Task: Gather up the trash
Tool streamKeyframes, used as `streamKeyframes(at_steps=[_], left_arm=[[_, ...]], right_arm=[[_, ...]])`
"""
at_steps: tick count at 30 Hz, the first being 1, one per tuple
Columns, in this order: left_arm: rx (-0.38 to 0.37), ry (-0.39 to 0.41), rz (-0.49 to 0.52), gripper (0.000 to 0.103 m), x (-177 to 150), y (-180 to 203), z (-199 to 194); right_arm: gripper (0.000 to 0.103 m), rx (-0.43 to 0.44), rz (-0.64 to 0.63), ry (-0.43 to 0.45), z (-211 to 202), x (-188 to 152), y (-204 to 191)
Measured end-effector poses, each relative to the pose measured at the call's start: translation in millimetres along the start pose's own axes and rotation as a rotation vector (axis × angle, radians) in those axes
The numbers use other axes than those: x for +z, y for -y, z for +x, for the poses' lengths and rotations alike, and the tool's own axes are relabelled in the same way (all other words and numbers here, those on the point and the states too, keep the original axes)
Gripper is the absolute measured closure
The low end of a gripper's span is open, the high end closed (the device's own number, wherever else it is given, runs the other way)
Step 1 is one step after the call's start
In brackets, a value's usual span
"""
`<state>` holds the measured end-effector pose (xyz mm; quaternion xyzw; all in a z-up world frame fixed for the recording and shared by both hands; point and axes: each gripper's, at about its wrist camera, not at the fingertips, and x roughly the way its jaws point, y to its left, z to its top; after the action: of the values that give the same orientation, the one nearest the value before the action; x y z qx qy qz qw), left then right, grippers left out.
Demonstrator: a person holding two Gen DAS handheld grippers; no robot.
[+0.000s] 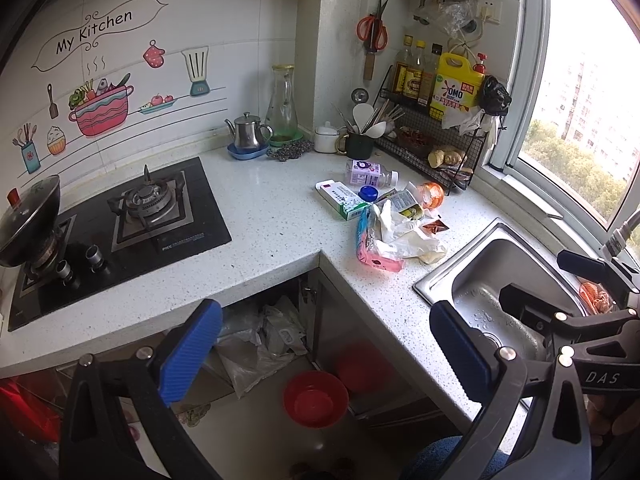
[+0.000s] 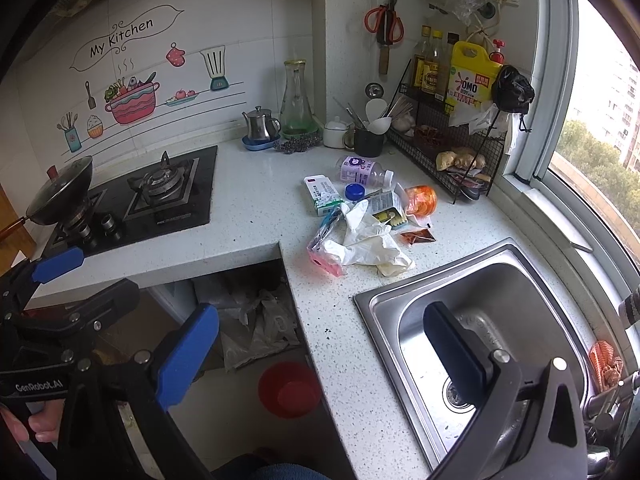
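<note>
A heap of trash lies on the speckled counter between stove and sink: crumpled white gloves (image 1: 404, 236) (image 2: 372, 240), a pink packet (image 1: 372, 248) (image 2: 324, 252), a purple-label bottle (image 1: 370, 172) (image 2: 362, 170), a white-green box (image 1: 342, 200) (image 2: 320, 194), a blue cap (image 1: 368, 193), an orange wrapper (image 1: 431, 194) (image 2: 420, 200) and a brown sachet (image 1: 435, 226) (image 2: 418, 236). My left gripper (image 1: 326, 354) (image 2: 84, 280) is open, held off the counter's inner corner, well short of the heap. My right gripper (image 2: 320, 352) (image 1: 548, 280) is open over the sink edge, holding nothing.
The steel sink (image 2: 368, 300) sits right of the heap, the gas hob (image 1: 120, 220) with a wok (image 1: 28, 220) to the left. A wire rack (image 1: 440, 140) of bottles stands behind. Below the counter are plastic bags (image 1: 256, 340) and a red basin (image 1: 316, 398).
</note>
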<state>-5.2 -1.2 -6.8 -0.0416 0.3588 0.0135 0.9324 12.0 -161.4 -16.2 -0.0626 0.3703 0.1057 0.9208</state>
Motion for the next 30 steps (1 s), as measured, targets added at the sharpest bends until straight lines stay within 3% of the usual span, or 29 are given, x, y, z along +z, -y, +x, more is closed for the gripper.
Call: streamKeyframes(at_steps=[17, 30], left_arm=[[-0.007, -0.021, 0.004, 0.0, 1, -2, 7], [0.031, -0.047, 0.032, 0.0, 2, -3, 17]], right_arm=[[0.0, -0.005, 0.004, -0.017, 3, 1, 1], [0.0, -0.013, -0.001, -0.028, 10, 4, 1]])
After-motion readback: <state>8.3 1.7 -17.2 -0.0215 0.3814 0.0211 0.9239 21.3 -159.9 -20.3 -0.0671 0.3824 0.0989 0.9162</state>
